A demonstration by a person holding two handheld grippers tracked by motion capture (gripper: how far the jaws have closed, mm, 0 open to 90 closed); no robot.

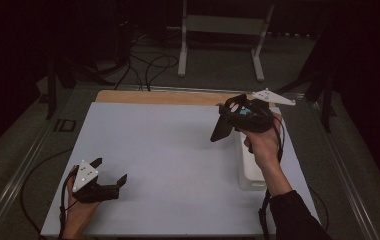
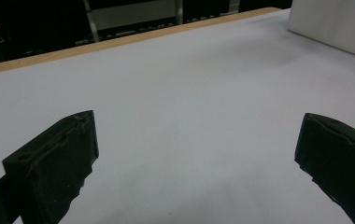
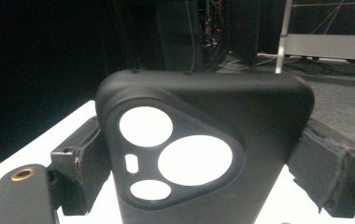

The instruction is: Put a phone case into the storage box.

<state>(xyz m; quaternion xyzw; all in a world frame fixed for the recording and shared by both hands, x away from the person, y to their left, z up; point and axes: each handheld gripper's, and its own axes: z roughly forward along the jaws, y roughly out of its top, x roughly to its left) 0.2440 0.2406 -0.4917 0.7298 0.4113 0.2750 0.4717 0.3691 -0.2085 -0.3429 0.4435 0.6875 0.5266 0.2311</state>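
The white tabletop [image 1: 168,165] lies mostly bare. At its right edge a pale tray [image 1: 248,172] sits half hidden behind the person's forearm. Above it, the right hand-held gripper [image 1: 224,125] clenches a black phone case [image 3: 203,149] by its sides, long axis tilted down-left, lower end cut off. The left hand-held gripper [image 1: 110,172] rests near-left, released.

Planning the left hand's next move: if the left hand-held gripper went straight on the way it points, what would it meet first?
Probably nothing soon: the left hand-held gripper points across bare white table; a white container sits off to one side.
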